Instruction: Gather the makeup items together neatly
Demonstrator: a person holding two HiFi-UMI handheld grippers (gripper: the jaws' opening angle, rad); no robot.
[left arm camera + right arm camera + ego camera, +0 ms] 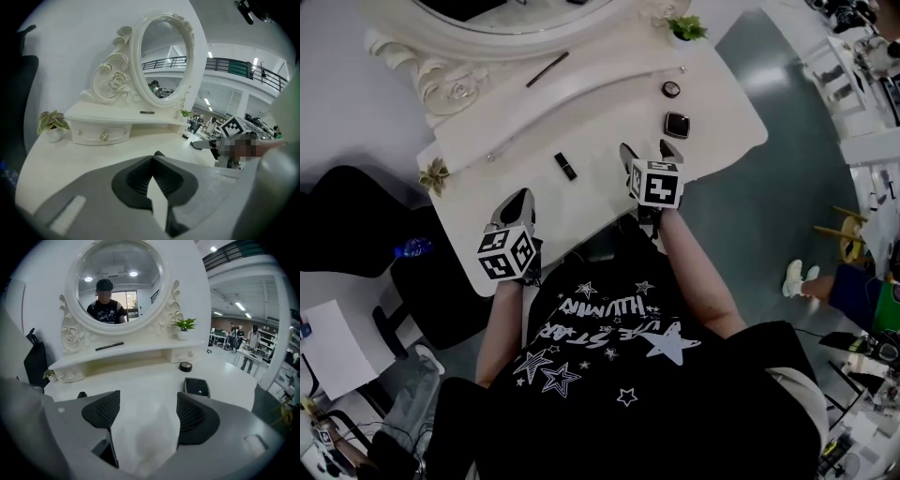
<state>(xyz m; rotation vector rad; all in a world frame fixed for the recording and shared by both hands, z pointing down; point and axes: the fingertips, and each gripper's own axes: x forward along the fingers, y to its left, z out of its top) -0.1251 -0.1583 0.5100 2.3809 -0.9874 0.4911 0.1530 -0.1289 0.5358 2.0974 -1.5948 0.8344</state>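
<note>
Four makeup items lie apart on the white vanity table [722,122]. A black pencil [547,68] rests on the raised shelf under the mirror. A small round compact [671,89] and a square black compact [677,125] sit at the right, a black lipstick [565,166] near the middle. My right gripper [649,155] hovers open just in front of the square compact [197,386], nothing between its jaws [147,401]. My left gripper [521,202] is shut and empty over the table's front left part, tips touching [152,159]. The lipstick [82,394] peeks past the right gripper's left jaw.
An ornate white mirror [117,282] stands at the back of the table. Small potted plants sit at the left end [434,174] and the right end [686,28] of the shelf. A black chair [356,220] stands left of the table.
</note>
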